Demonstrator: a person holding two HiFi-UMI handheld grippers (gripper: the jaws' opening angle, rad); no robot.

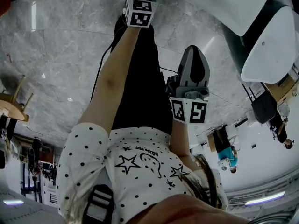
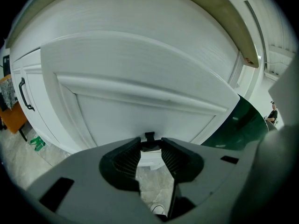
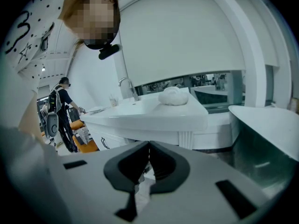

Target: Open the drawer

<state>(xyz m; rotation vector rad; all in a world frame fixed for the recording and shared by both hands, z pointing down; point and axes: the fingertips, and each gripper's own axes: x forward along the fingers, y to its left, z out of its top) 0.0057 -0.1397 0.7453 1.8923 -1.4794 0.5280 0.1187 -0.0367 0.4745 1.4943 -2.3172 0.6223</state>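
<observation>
A large white panelled drawer front (image 2: 140, 73) is being shown across the far side of the left gripper view. Its long axis is running left to right, sloping down toward the right.

In the head view, a person in a white dotted shirt (image 1: 135, 167) is being seen from above. The left arm is being stretched far out toward the white cabinet, while the right arm is being kept near the body.

The grey left gripper (image 2: 151, 143) is being held straight at the lower middle of the drawer front. Its jaws are being kept wide, and they appear to be closed on a small dark handle (image 2: 150, 136), which is filling the gap between their tips.

The grey right gripper (image 3: 149, 143) is being pointed elsewhere, toward a white sink counter (image 3: 154, 118). Its jaws are being held together on nothing.

The left gripper is therefore judged the nearer one. The coming pull is judged to run back toward the person, square to the front's long axis.
</observation>
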